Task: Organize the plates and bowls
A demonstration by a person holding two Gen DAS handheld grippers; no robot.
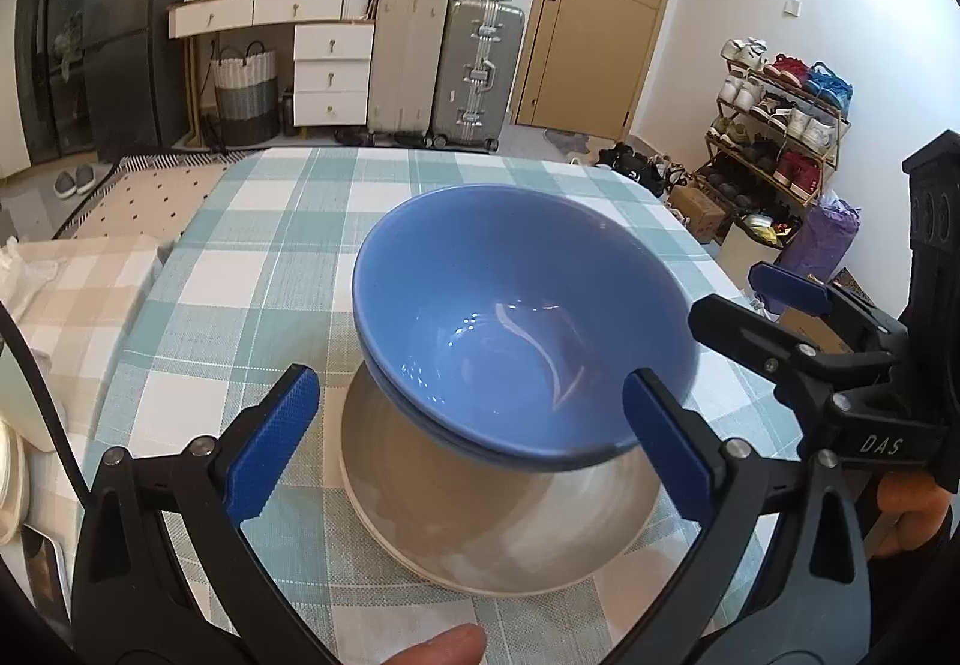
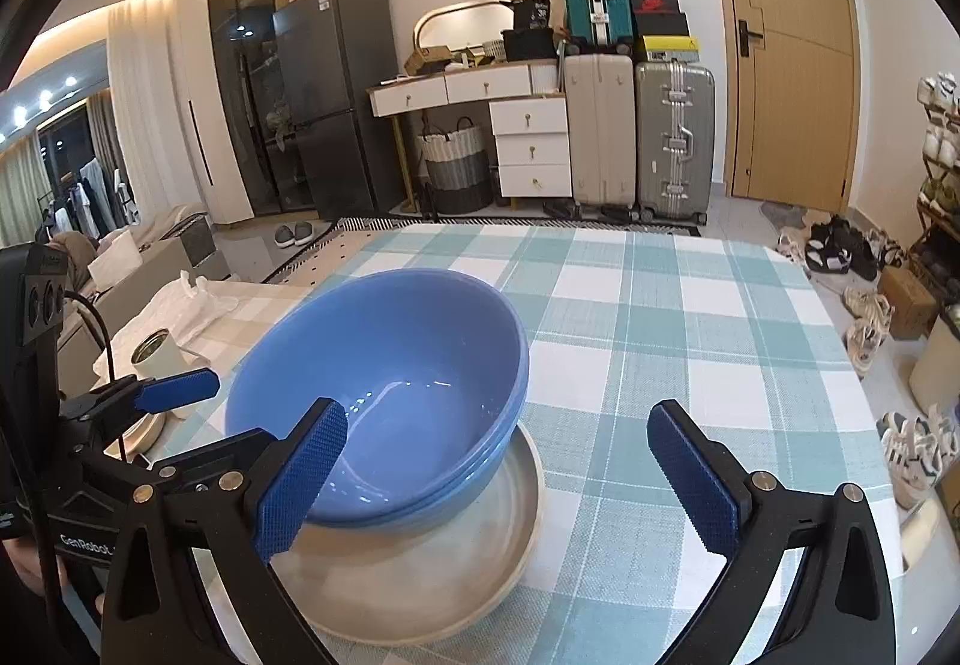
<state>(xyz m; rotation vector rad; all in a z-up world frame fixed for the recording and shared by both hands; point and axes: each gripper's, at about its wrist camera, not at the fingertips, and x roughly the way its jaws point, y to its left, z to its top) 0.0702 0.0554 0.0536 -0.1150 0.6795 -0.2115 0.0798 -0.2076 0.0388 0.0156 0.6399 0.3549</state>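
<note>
Two nested blue bowls [image 1: 516, 329] sit tilted in a cream plate [image 1: 498, 533] on the checked tablecloth. My left gripper [image 1: 471, 446] is open and empty, its fingers either side of the bowls' near rim, just short of them. In the right wrist view the blue bowls [image 2: 390, 389] and the plate [image 2: 420, 575] lie left of centre. My right gripper [image 2: 498, 485] is open and empty; its left finger [image 2: 303, 476] overlaps the bowls' near rim. Each view also shows the other gripper at its edge.
The green-and-white checked table [image 2: 690, 341] reaches to a far edge. A white cup [image 2: 153, 356] and cloth lie on a side surface at the left. Suitcases, drawers, a fridge and a shoe rack [image 1: 780, 125] stand across the room.
</note>
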